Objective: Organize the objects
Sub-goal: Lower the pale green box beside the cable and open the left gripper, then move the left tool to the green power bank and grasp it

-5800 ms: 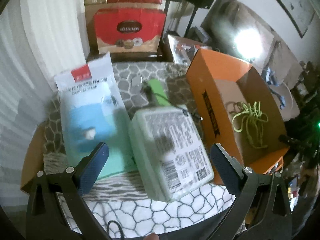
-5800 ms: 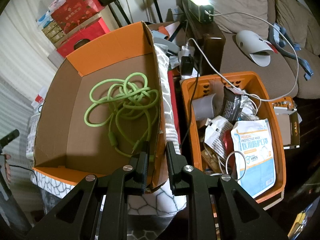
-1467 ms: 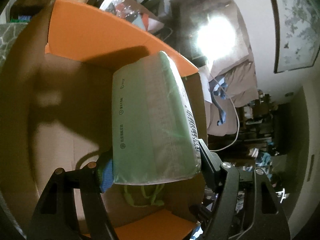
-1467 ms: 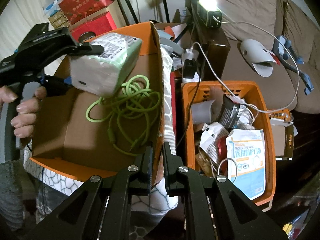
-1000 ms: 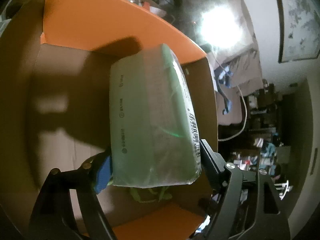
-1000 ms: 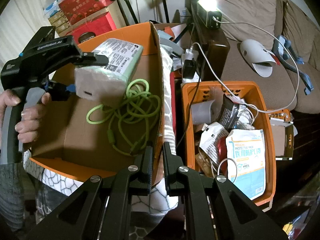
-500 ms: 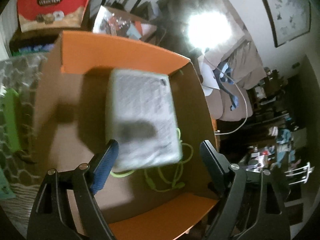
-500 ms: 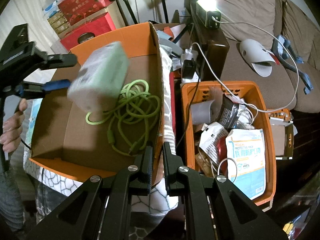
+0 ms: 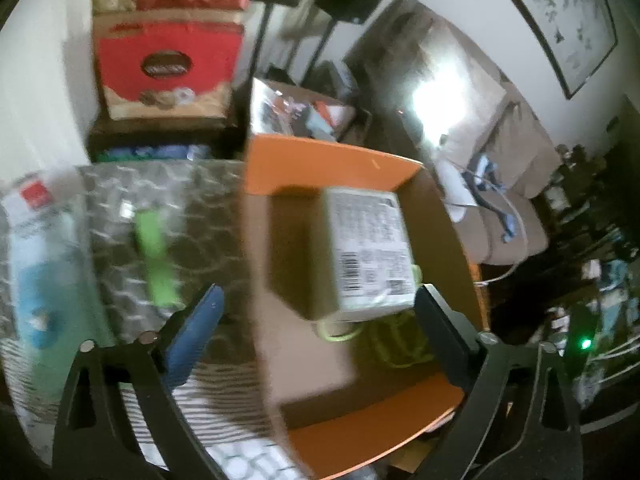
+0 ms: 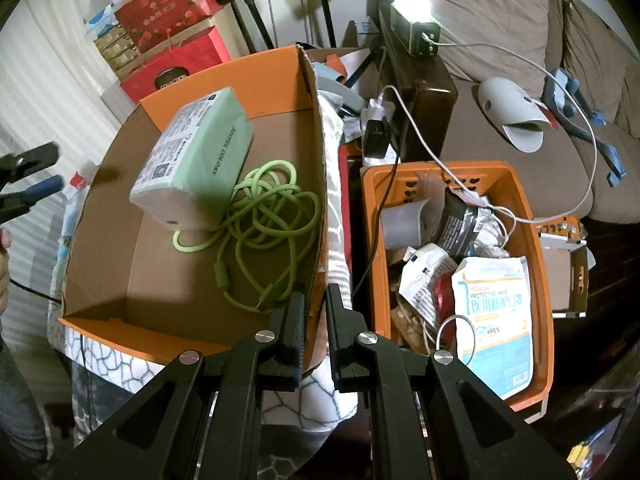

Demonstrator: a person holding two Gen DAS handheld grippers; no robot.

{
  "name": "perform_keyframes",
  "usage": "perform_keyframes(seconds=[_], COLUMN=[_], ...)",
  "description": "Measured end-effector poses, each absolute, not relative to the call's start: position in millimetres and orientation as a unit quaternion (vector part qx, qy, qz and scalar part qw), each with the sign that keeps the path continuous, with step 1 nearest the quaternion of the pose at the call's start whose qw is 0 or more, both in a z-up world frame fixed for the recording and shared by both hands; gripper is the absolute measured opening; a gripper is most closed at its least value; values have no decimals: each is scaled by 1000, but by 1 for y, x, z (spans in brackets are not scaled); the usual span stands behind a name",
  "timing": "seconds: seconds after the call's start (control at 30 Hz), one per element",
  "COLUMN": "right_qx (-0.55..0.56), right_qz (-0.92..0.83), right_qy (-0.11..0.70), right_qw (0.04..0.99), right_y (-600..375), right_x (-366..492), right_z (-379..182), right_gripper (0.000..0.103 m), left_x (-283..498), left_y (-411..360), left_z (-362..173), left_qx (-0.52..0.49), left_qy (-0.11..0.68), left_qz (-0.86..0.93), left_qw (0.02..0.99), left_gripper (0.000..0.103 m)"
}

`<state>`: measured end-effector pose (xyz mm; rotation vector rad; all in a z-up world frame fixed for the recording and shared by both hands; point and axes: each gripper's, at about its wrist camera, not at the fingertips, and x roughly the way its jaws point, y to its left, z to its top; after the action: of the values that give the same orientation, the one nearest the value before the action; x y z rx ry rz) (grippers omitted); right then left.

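The pale green tissue pack (image 10: 192, 164) lies inside the orange cardboard box (image 10: 224, 80), partly on the coiled green cable (image 10: 264, 216). It also shows in the left wrist view (image 9: 370, 256), in the box (image 9: 328, 162). My left gripper (image 9: 316, 320) is open and empty, drawn back above the box's left wall; its fingertips (image 10: 40, 188) show at the left edge of the right wrist view. My right gripper (image 10: 316, 300) is shut on the box's right wall. A green stick-shaped object (image 9: 154, 260) and a blue-and-white mask packet (image 9: 36, 264) lie on the patterned table.
An orange plastic basket (image 10: 540, 240) full of packets and cables stands right of the box. Red gift boxes (image 9: 164, 68) are stacked behind the table. A sofa (image 10: 520, 92) with a lamp (image 10: 414, 4) and loose cables lies to the right.
The left gripper let go of the tissue pack, which dropped into the box onto the cable. The left gripper then pulled back to the left. The right gripper has not moved.
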<state>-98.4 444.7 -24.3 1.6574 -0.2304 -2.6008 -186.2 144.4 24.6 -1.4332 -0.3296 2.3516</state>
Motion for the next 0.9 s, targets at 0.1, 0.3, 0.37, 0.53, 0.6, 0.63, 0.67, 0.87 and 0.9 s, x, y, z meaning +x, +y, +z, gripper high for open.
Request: perform_keyframes(seconds=[0.1, 0.3, 0.37, 0.53, 0.6, 0.63, 0.67, 0.87, 0.9], right_qx=[535, 536, 536, 535, 535, 535, 535, 534, 534], right_qz=[-841, -841, -841, -842, -842, -842, -842, -842, -842], right_qy=[-76, -74, -73, -72, -72, -72, -73, -75, -75], right_qw=[24, 20, 18, 14, 14, 14, 13, 12, 12], right_y=[444, 443, 442, 442, 441, 442, 442, 442, 442], right_x=[-98, -97, -97, -97, -97, -97, -97, -96, -96], right_z=[-25, -26, -26, -26, -26, -26, -26, -26, -26], right_gripper=[9, 9, 9, 9, 9, 9, 9, 9, 9], left_x=[-182, -171, -169, -172, -174, -176, -178, -197, -200], left_y=[129, 95, 83, 49, 38, 33, 29, 19, 19], left_z=[28, 29, 27, 13, 6, 2, -2, -31, -35], left_qx=[-500, -498, -500, -510, -515, -518, -521, -547, -550], left_qy=[-96, -74, -69, -79, -86, -91, -96, -139, -141], left_qz=[844, 850, 850, 847, 845, 844, 842, 821, 819], left_qw=[170, 157, 151, 124, 112, 107, 103, 86, 85], left_gripper=[103, 103, 103, 103, 103, 103, 103, 103, 103])
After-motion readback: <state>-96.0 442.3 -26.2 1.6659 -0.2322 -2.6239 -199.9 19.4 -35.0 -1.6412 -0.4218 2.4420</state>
